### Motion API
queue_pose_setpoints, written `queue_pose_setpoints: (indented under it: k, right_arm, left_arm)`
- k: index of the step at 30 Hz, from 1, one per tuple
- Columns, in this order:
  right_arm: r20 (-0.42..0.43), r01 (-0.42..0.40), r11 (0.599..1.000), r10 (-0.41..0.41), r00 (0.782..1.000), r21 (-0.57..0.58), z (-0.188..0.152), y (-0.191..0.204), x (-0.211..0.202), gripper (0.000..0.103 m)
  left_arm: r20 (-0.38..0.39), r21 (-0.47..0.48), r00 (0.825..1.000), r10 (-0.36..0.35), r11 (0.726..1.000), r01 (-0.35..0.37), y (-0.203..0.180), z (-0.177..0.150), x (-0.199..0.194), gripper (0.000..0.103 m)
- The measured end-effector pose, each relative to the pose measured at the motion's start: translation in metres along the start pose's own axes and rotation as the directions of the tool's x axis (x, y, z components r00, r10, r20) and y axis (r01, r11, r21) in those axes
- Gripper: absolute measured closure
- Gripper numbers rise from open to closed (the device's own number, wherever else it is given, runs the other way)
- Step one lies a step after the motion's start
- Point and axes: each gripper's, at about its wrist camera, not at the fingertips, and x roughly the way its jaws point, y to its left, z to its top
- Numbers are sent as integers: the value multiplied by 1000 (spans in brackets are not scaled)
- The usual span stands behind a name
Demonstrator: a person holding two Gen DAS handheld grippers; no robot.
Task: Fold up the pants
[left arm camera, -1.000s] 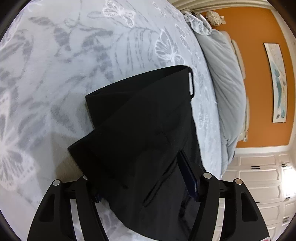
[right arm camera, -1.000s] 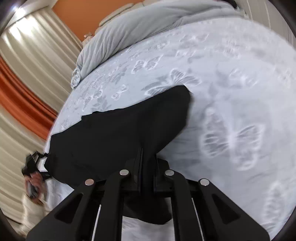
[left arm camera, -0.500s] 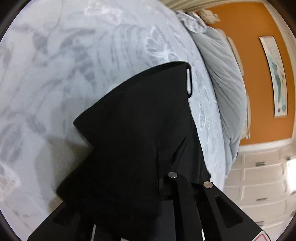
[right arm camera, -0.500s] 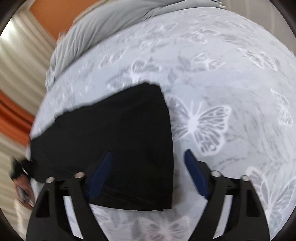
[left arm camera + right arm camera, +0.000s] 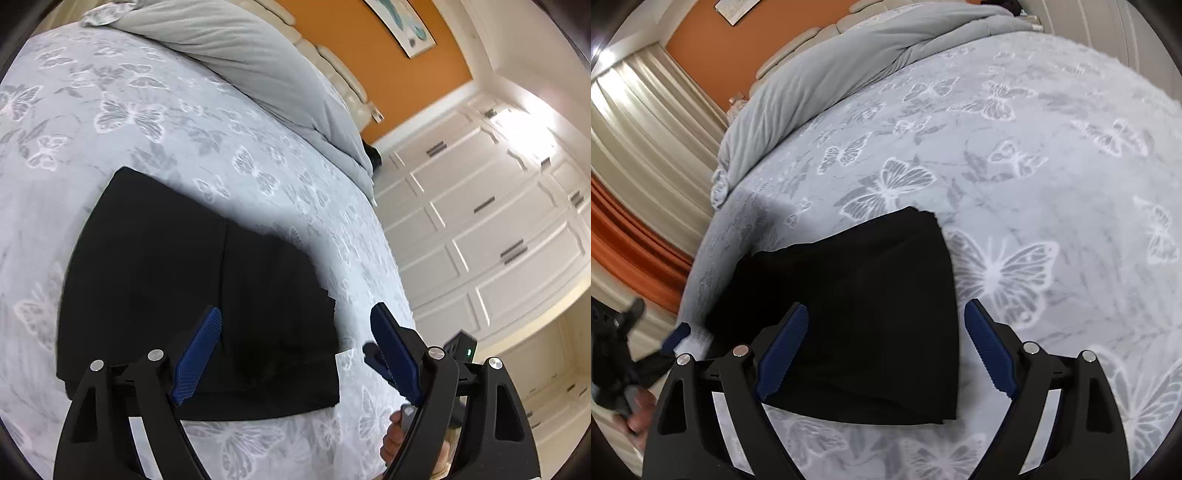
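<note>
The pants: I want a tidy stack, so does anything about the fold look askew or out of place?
Nothing stands out. The black pants lie flat in a compact folded bundle on the butterfly bedspread; edges are roughly square. Both grippers, left and right, are open and empty.

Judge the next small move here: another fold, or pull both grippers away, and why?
Probably pull both away. The black pants already lie as a compact folded stack on the butterfly bedspread, and the left gripper and right gripper hang open above it, gripping nothing.
</note>
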Motion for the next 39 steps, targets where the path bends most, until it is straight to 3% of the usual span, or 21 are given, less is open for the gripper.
queue_pose_setpoints:
  k: [4, 8, 10, 12, 13, 15, 17, 20, 21, 22, 25, 28, 29, 31, 33, 34, 39]
  right_arm:
    - [-65, -96, 995, 96, 993, -5, 0, 7, 14, 18]
    - [-184, -156, 988, 150, 971, -21, -4, 27, 53, 18]
    - [-222, -156, 987, 145, 964, -35, -9, 39, 72, 18]
    - [-260, -161, 986, 142, 955, -52, -16, 53, 94, 20]
    - [-266, -170, 984, 149, 952, -58, -20, 59, 102, 29]
    - [-244, -99, 982, 58, 968, -160, -28, 79, 114, 63]
    - [-198, -135, 968, 93, 976, -212, -25, 101, 100, 69]
    - [-26, -178, 940, 178, 984, -290, -4, 126, 30, 74]
    - [14, -152, 937, 165, 986, -314, 0, 125, 11, 74]
    - [65, -72, 935, 100, 993, -348, 2, 117, -5, 74]
    - [37, 92, 956, -85, 996, -278, 1, 62, 10, 70]
    - [-178, 229, 958, -259, 950, -173, -14, 8, 63, 64]
    - [-180, 223, 957, -256, 950, -184, -15, 9, 65, 63]
    - [-121, 153, 966, -180, 976, -207, -8, 24, 45, 61]
    - [-57, 85, 978, -97, 994, -192, -1, 26, 27, 18]
    - [-42, 70, 980, -79, 996, -187, 1, 25, 23, 14]
    - [-150, -13, 998, 2, 989, -69, 0, 11, 33, 17]
  left_arm:
    - [130, 34, 991, -23, 999, 19, -5, 10, -35, 17]
    - [260, 29, 958, 117, 991, -129, 13, 26, -61, 17]
    - [282, -12, 941, 185, 982, -190, 27, 29, -66, 17]
    - [271, -55, 938, 216, 976, -209, 41, 35, -64, 17]
    - [258, -86, 939, 228, 973, -212, 52, 37, -65, 17]
    - [232, -122, 942, 244, 968, -220, 67, 38, -65, 17]
    - [208, -148, 939, 275, 957, -248, 80, 40, -67, 17]
    - [213, -171, 930, 299, 949, -265, 89, 40, -79, 17]
    - [216, -178, 931, 295, 949, -260, 91, 39, -82, 17]
    - [218, -180, 932, 288, 951, -252, 91, 39, -84, 17]
    - [161, -139, 944, 289, 953, -268, 88, 36, -70, 17]
    - [71, -108, 948, 309, 948, -301, 86, 29, -39, 17]
    - [32, -97, 949, 315, 945, -311, 84, 26, -27, 17]
    - [-10, -95, 953, 302, 949, -302, 80, 20, -12, 17]
    - [-20, -95, 956, 292, 952, -292, 74, 17, -6, 17]
    - [-16, -92, 958, 286, 954, -286, 70, 16, -4, 17]
    - [-13, -16, 970, 242, 970, -243, 51, 9, -2, 17]
